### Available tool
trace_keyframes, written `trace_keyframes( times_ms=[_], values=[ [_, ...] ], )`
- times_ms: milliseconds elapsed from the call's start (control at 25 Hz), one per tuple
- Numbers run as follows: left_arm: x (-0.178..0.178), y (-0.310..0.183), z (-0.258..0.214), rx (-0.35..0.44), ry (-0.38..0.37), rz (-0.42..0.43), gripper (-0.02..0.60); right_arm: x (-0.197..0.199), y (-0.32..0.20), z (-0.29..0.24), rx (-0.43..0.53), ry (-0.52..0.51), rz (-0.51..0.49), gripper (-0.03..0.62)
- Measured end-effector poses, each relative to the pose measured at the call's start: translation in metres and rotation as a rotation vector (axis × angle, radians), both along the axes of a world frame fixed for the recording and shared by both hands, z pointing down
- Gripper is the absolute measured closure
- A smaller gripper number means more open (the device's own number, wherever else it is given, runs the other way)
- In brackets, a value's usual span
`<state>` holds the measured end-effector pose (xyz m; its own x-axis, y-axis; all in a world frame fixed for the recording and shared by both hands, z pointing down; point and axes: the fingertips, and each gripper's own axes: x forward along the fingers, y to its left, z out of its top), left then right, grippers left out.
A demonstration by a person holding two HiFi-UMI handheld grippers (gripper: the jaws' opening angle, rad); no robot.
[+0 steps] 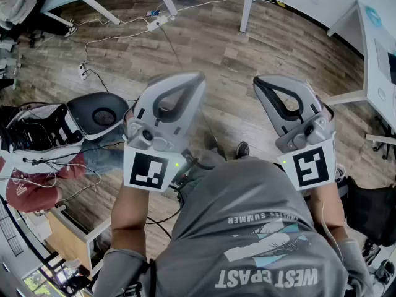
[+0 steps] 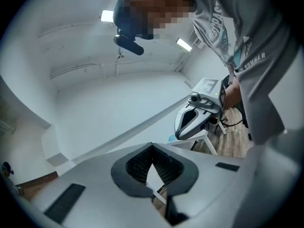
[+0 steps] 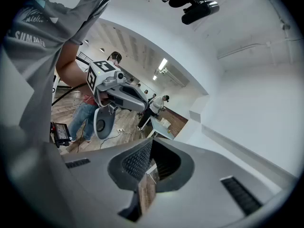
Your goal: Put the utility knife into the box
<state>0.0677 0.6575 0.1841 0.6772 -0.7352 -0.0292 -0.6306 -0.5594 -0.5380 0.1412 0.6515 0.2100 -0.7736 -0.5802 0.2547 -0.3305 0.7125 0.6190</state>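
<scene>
Wood floor (image 1: 210, 48); knife, box unseen, so task seemingly unstarted. Left gripper (image 1: 179, 82) at eleven o'clock, right gripper (image 1: 269, 85) at one, both closed, empty. Next: find knife.

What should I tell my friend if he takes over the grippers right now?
The left gripper is shut and empty. The right gripper is shut and empty too.
The person holds both out in front, above the wooden floor.
The utility knife and the box show in no view.
Done: nothing that can be seen.
Left: find the knife, grip it, put it into the box.
</scene>
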Motion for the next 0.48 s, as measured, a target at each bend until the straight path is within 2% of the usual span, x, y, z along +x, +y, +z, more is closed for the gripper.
trace_keyframes(
  times_ms=[160, 360, 480],
  values=[
    [0.000, 0.050, -0.002, 0.002, -0.001, 0.002, 0.574, 0.000, 0.051, -0.003, 0.001, 0.000, -0.001, 0.585],
    [-0.016, -0.007, 0.008, -0.026, 0.003, -0.014, 0.574, -0.015, -0.007, 0.007, -0.026, 0.010, -0.014, 0.585],
    [-0.030, -0.016, 0.009, -0.033, 0.008, -0.019, 0.574, -0.027, -0.016, 0.005, -0.028, 0.017, -0.018, 0.585]
  ],
)
